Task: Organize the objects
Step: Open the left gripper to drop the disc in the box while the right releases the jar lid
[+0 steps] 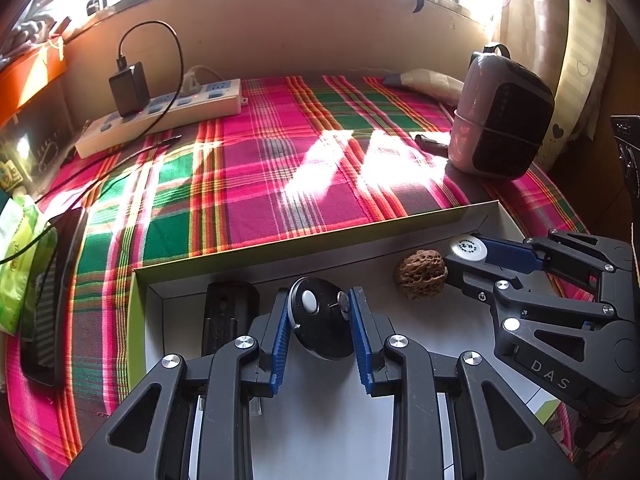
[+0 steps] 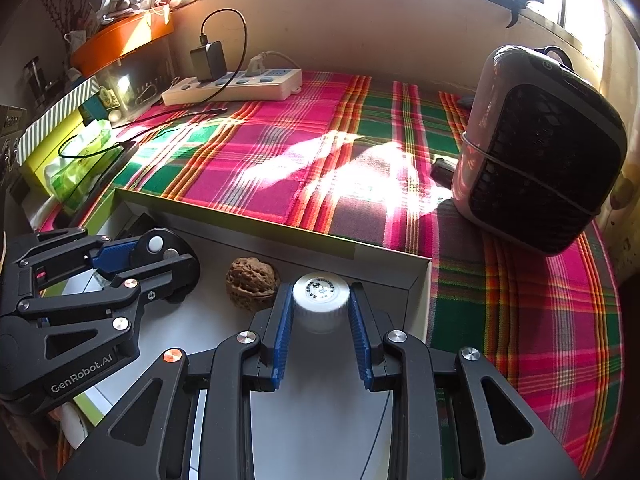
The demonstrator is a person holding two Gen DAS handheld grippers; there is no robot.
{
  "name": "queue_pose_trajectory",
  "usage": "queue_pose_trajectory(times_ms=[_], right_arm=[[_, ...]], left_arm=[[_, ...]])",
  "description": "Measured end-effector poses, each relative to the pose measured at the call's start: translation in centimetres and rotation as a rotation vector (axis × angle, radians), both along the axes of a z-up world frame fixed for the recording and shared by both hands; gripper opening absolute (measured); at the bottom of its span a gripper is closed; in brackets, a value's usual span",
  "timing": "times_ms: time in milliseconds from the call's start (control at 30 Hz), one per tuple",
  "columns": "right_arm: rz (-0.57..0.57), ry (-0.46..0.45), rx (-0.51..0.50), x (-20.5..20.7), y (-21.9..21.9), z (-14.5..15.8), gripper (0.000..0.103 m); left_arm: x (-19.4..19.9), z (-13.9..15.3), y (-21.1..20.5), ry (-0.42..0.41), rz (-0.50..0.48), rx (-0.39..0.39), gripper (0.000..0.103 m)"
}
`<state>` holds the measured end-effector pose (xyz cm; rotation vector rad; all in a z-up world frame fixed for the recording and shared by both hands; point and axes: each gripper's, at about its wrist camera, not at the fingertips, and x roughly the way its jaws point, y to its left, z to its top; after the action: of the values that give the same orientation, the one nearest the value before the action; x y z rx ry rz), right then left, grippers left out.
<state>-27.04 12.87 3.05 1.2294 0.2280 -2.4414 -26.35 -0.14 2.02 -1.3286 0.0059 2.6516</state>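
While both grippers reach into the shallow white cardboard box with green sides (image 1: 280, 254) on the plaid-clothed surface (image 1: 256, 176), each grasps one item. The left gripper (image 1: 320, 332) has its fingers clamped on a round black disc with a white button (image 1: 320, 322); the right gripper (image 2: 320, 320) has its fingers clenched on a white ribbed-cap bottle (image 2: 320, 300). A wrinkled brown walnut (image 2: 251, 283) lies loose between them, so the box seems to be the collecting place.
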Motion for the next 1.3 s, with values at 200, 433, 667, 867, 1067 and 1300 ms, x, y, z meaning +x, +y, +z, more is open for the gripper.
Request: queue_pose_trajectory(times_ms=[200, 433, 667, 867, 1067, 1300], right_arm=[[-0.004, -0.002, 0.003, 0.0, 0.0, 0.0, 0.029], [-0.009, -0.001, 0.001, 0.2, 0.0, 0.0, 0.029], [-0.006, 0.008, 0.002, 0.8, 0.0, 0.4, 0.038], [-0.015, 0.018, -0.008, 1.3, 0.3, 0.7, 0.038], [-0.023, 0.032, -0.021, 2.1, 0.7, 1.3, 0.038], [-0.032, 0.057, -0.03, 3.6, 1.1, 2.0, 0.039]], left_arm=[[0.0, 0.0, 0.0, 0.0, 0.002, -0.004, 0.028], [0.3, 0.1, -0.1, -0.003, 0.01, -0.011, 0.031], [0.6, 0.3, -0.1, 0.003, 0.008, -0.003, 0.037], [1.5, 1.0, -0.2, 0.022, 0.015, -0.002, 0.037], [2.6, 1.7, -0.2, 0.041, 0.02, -0.003, 0.037], [4.5, 2.5, -0.3, 0.063, 0.028, 0.006, 0.037]])
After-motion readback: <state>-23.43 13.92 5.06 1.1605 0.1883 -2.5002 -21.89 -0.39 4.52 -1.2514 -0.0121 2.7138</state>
